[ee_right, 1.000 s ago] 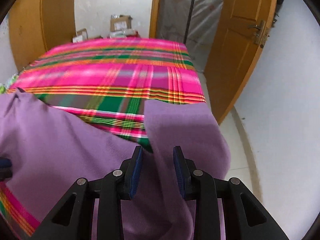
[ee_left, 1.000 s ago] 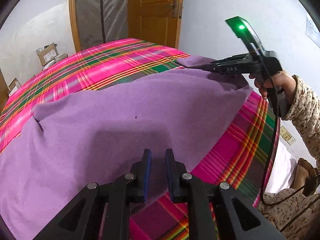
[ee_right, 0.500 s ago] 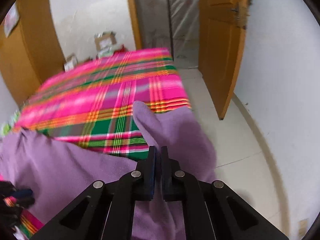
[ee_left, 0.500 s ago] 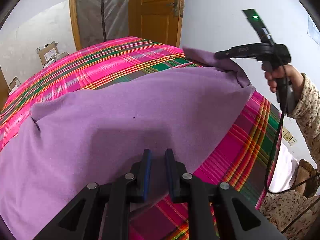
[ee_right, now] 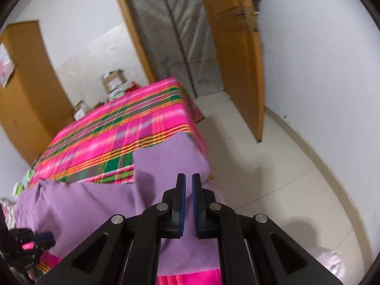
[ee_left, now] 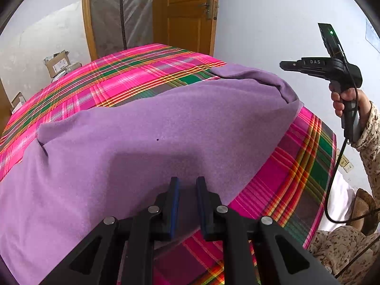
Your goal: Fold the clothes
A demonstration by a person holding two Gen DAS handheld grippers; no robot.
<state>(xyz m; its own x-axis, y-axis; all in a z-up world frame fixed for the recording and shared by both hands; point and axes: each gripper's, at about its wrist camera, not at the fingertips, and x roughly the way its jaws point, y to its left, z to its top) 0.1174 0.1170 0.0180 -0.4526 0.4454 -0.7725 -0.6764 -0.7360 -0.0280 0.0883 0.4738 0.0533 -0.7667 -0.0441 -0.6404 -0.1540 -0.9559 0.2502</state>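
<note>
A purple fleece garment (ee_left: pixel 152 130) lies spread across the near half of a bed under a pink and green plaid cover (ee_left: pixel 123 76). My left gripper (ee_left: pixel 187 184) sits at the garment's near hem. Its fingers are a narrow gap apart with purple cloth between them. The right gripper (ee_left: pixel 286 64), held by a hand in a patterned sleeve, hangs in the air to the right of the far right corner and touches nothing. In the right wrist view that gripper (ee_right: pixel 188 178) has its pads nearly together above the garment's corner flap (ee_right: pixel 166 156), which lies flat.
An open wooden door (ee_left: pixel 187 11) and a plastic-sheeted doorway (ee_left: pixel 121 14) stand beyond the bed. Cardboard boxes (ee_left: pixel 57 63) sit on the floor at the far left. Tiled floor (ee_right: pixel 273 171) runs along the bed's right side beside a white wall.
The right gripper shut on the garment's far right corner and lifted it. It has since let the corner drop flat and drawn up and away to the right. The left gripper has not moved.
</note>
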